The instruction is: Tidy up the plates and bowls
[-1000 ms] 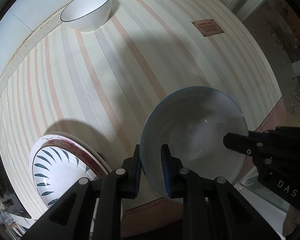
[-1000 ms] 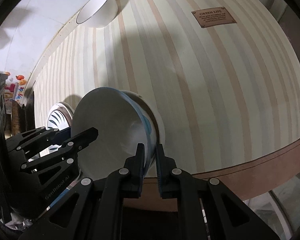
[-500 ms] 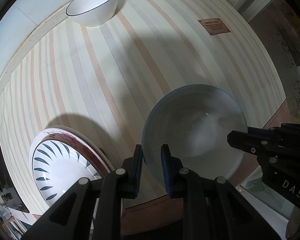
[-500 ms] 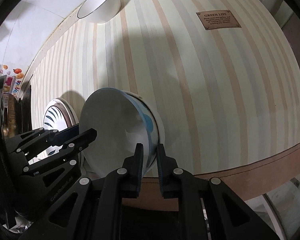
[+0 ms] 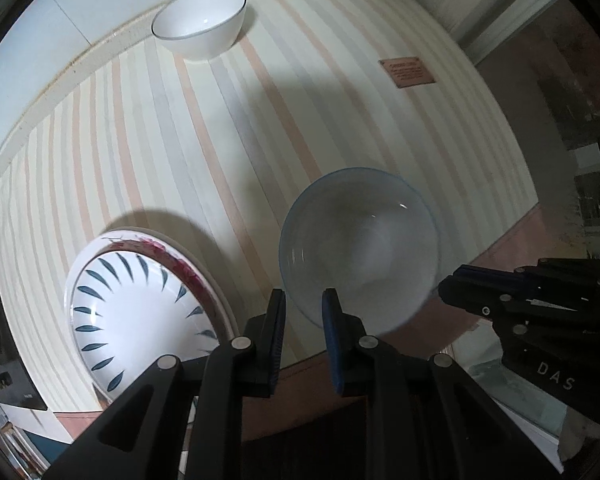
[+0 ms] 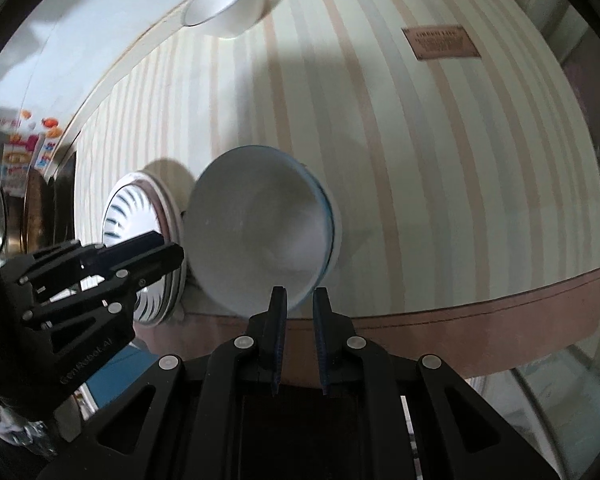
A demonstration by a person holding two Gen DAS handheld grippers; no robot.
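Observation:
A blue-rimmed white bowl (image 5: 360, 248) sits on the striped cloth near the table's front edge; it also shows in the right wrist view (image 6: 260, 236). My left gripper (image 5: 303, 300) is open, its fingers just clear of the bowl's near-left rim. My right gripper (image 6: 299, 296) is open at the bowl's near rim, off it. A stack of plates with blue leaf marks (image 5: 140, 308) lies left of the bowl, also in the right wrist view (image 6: 140, 216). A white bowl with a dark rim (image 5: 200, 20) stands at the far edge, also in the right wrist view (image 6: 224, 4).
The striped tablecloth (image 5: 180, 140) has a brown hem (image 6: 480, 320) at the front edge. A brown label (image 5: 407, 73) lies at the far right. A white wall runs behind the table. Colourful packets (image 6: 24, 156) sit at the far left.
Both grippers opened and let go of the blue-rimmed bowl, which now rests on the cloth. Both have drawn back a little from its rim.

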